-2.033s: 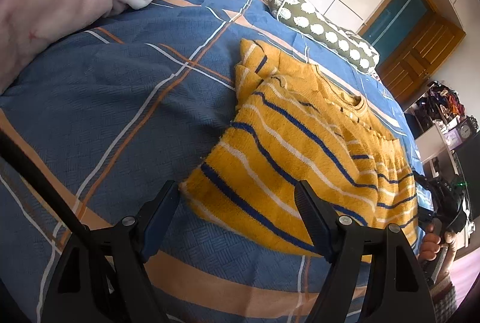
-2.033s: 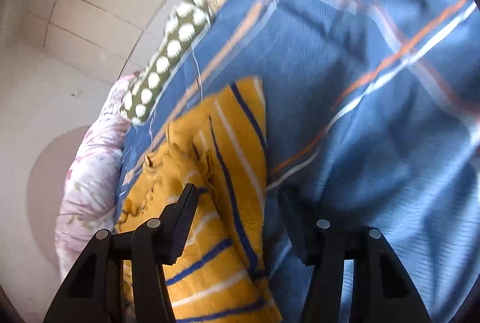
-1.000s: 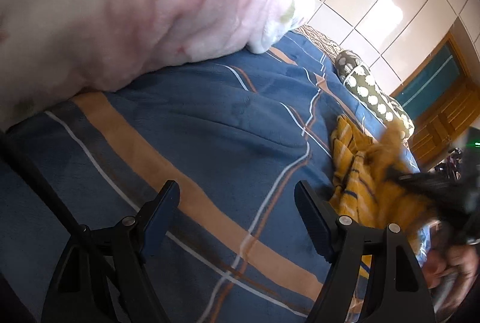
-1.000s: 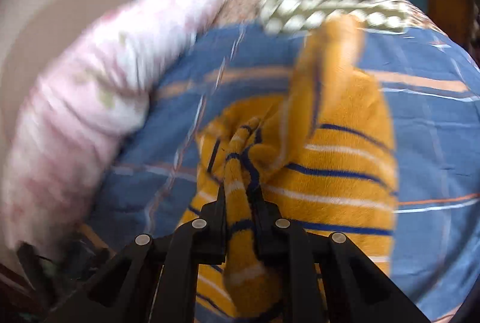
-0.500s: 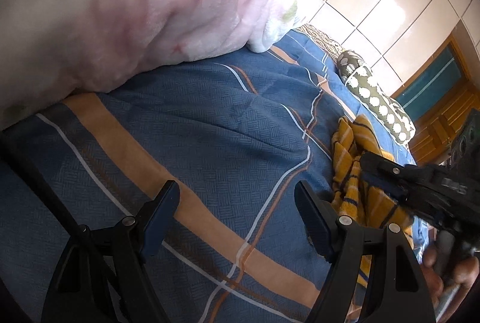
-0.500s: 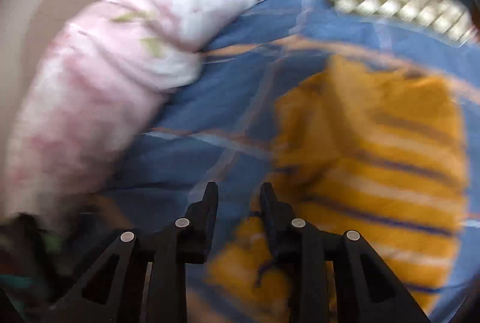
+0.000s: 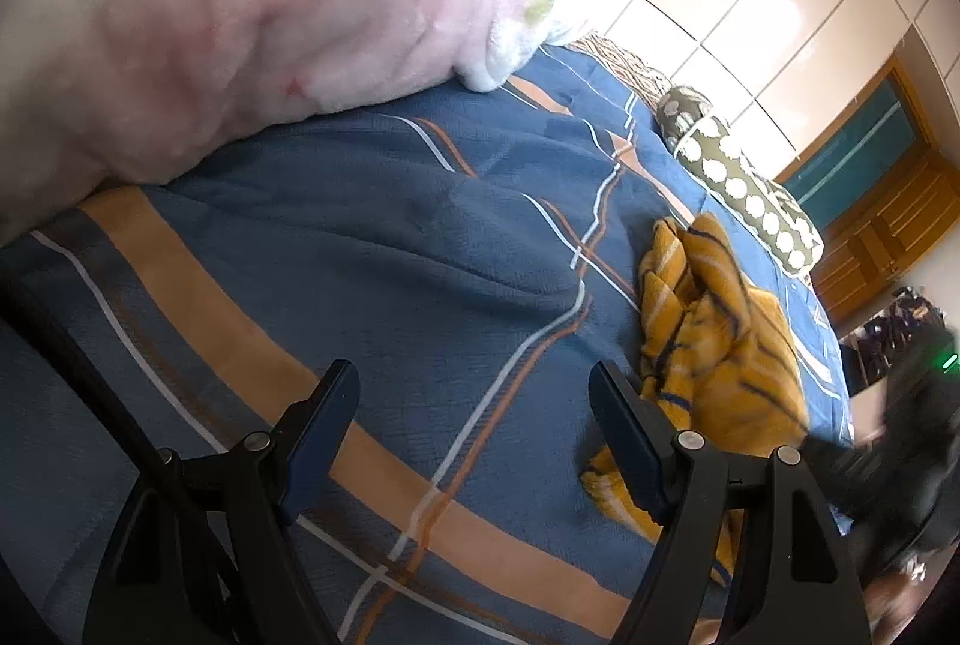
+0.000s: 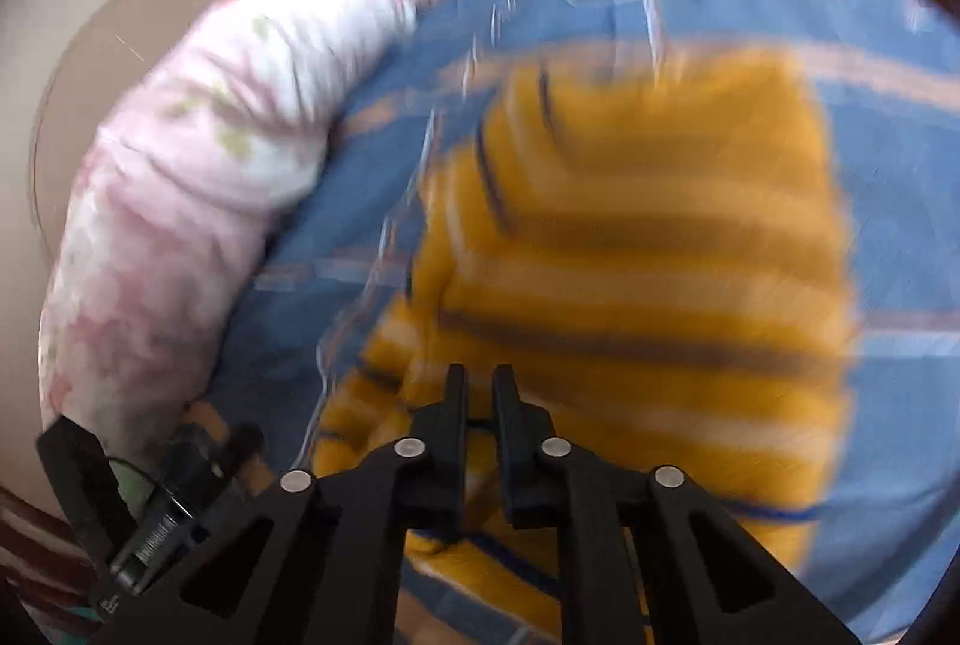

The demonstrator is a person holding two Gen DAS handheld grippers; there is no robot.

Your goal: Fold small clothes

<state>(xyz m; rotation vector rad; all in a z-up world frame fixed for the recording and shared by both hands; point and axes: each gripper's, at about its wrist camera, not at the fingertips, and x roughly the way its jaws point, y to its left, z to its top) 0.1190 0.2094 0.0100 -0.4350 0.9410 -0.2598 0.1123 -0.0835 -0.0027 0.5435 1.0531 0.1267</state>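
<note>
While the left tongs (image 7: 474, 393) stand wide open over the blue striped bedspread (image 7: 384, 249), nothing lies between their fingers. To their right, the yellow striped sweater (image 7: 720, 345) sits crumpled on the bed, one edge just behind the right-hand finger. Right tongs (image 8: 478, 381) have just been closing and are now drawn nearly together above the sweater's near edge; blur prevents confirming any cloth between them. Beyond the left tongs lies a pink quilt (image 7: 240, 15).
</note>
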